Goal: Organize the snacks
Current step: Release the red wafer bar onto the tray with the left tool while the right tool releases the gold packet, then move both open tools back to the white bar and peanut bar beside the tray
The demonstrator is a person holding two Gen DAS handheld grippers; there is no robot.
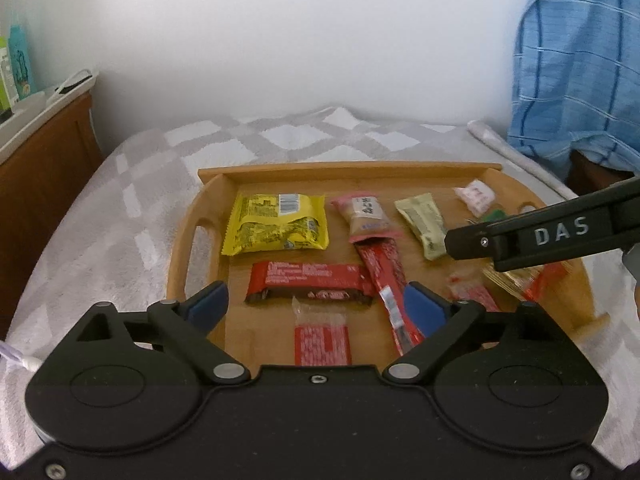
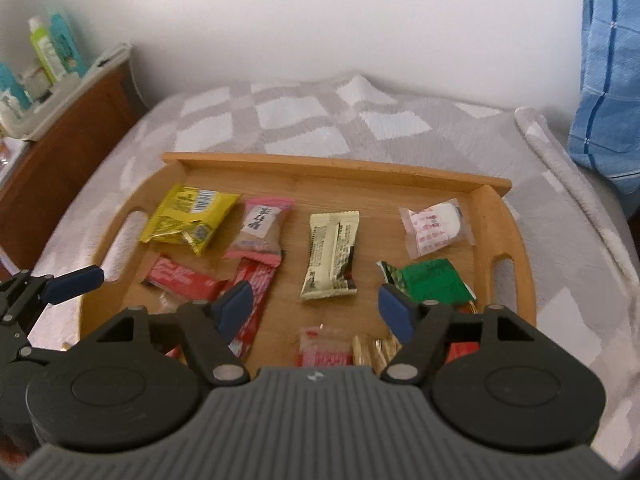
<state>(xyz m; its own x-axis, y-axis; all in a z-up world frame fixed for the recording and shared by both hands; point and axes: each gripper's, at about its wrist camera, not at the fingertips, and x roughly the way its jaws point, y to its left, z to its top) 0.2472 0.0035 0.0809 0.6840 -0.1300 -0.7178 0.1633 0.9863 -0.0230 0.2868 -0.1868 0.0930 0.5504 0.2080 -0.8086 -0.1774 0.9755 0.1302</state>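
Your left gripper (image 1: 316,304) is wide open and holds nothing. Your right gripper (image 2: 316,306) is wide open too, with nothing between its blue pads (image 2: 236,308). Both hang over the near side of the wooden tray (image 2: 328,166), which sits on a grey and white checked blanket (image 2: 304,120).

All the snacks lie flat in the tray. The yellow pack (image 2: 188,218) is at the tray's far left corner. Just right of it is the pink pack (image 2: 262,228). The cream bar (image 2: 332,254) lies in the middle of the tray. The clear pack with a white sweet (image 2: 436,228) is at the far right, and the green pack (image 2: 432,284) is just in front of it. Two red bars (image 1: 308,282) lie on the tray's near left part, one on its own and one touching the pink pack. Small red and gold packs (image 2: 348,350) lie by the tray's near edge.
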